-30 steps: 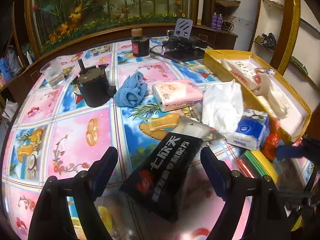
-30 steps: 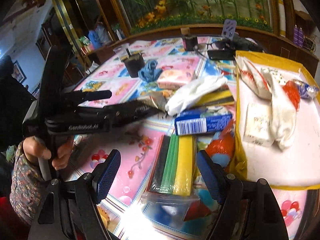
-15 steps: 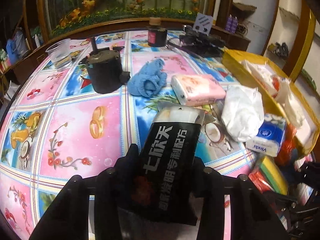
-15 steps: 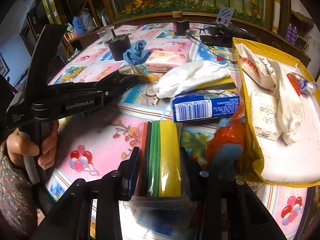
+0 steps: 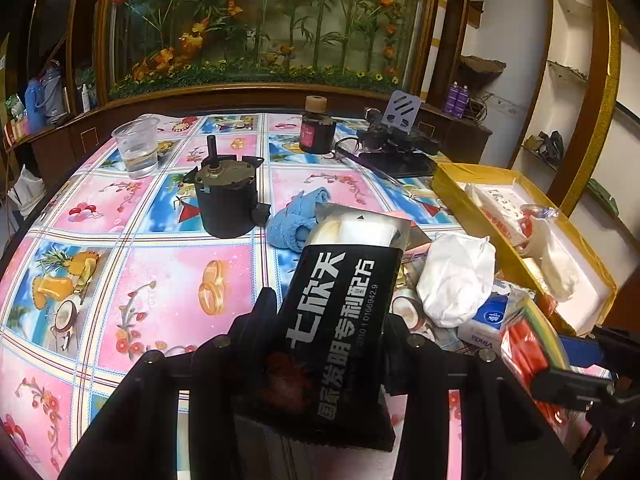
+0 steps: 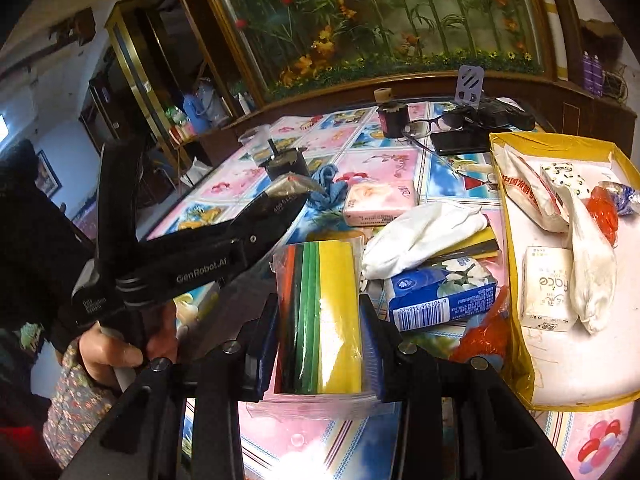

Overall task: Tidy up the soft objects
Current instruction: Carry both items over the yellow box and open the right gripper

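Note:
My left gripper point(image 5: 330, 320) is shut on a black foil pouch point(image 5: 340, 312) with white lettering and holds it lifted off the table. My right gripper point(image 6: 320, 332) is shut on a clear bag of coloured sponges point(image 6: 324, 312), yellow, green and red, also raised; the bag shows in the left wrist view point(image 5: 528, 344). A yellow box point(image 6: 516, 296) at the right holds white packets, a white cloth and an orange net. A white cloth bundle point(image 6: 420, 236), a blue tissue pack point(image 6: 440, 296), a pink tissue pack point(image 6: 380, 204) and a blue towel point(image 5: 296, 224) lie on the table.
A black motor point(image 5: 228, 200), a plastic cup with water point(image 5: 136, 148), a dark jar point(image 5: 318, 130), glasses point(image 6: 428, 126) and a phone point(image 6: 460, 142) stand farther back. An orange net bag point(image 6: 480, 332) lies against the box. The patterned tablecloth point(image 5: 160, 280) covers the table.
Both grippers closed from open: the left onto the black pouch, the right onto the sponge bag. Both items have since been lifted off the table.

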A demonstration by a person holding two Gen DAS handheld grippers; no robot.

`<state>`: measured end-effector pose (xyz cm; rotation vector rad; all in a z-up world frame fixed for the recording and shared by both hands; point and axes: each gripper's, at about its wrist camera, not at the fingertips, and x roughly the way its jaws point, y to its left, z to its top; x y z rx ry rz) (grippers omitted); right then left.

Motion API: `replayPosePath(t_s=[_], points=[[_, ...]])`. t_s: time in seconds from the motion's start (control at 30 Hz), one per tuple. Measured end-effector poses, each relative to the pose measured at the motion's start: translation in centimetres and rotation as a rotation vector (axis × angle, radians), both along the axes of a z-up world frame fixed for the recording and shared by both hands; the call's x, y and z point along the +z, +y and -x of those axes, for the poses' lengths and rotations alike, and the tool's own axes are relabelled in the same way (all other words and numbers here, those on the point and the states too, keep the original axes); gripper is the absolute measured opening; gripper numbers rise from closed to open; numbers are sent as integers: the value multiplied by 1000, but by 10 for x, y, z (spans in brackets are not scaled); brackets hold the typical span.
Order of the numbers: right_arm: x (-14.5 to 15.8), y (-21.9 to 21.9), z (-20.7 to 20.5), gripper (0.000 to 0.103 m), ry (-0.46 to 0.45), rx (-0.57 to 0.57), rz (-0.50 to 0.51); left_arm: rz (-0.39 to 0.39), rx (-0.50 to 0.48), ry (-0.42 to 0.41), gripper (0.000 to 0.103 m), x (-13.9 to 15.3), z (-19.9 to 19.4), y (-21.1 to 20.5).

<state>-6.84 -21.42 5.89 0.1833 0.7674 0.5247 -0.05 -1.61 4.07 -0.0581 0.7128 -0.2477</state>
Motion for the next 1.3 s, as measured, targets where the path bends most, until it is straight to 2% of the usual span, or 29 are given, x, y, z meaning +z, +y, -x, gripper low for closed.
replayPosePath(t_s=[0.23, 0.37, 0.53, 0.8, 1.07, 1.17, 1.3], points=[[11, -42, -2, 40, -19, -78, -88, 19, -42, -11, 42, 3, 4, -12], [15, -71, -5, 40, -25, -141, -112, 79, -77, 8, 42, 5, 4, -28], [16, -111, -6, 40, -20, -235, -149, 112, -160, 8, 42, 13, 8, -73], [22, -186, 1, 40, -17, -404, -178, 161, -329, 25, 42, 33, 9, -168], [26, -251, 7, 40, -9, -586, -175, 152, -438, 59, 42, 38, 7, -261], [24, -269, 7, 40, 11, -628, -170, 148, -466, 69, 43, 33, 6, -279], [20, -279, 3, 40, 34, -642, -159, 125, -481, 77, 43, 21, 9, -282]])
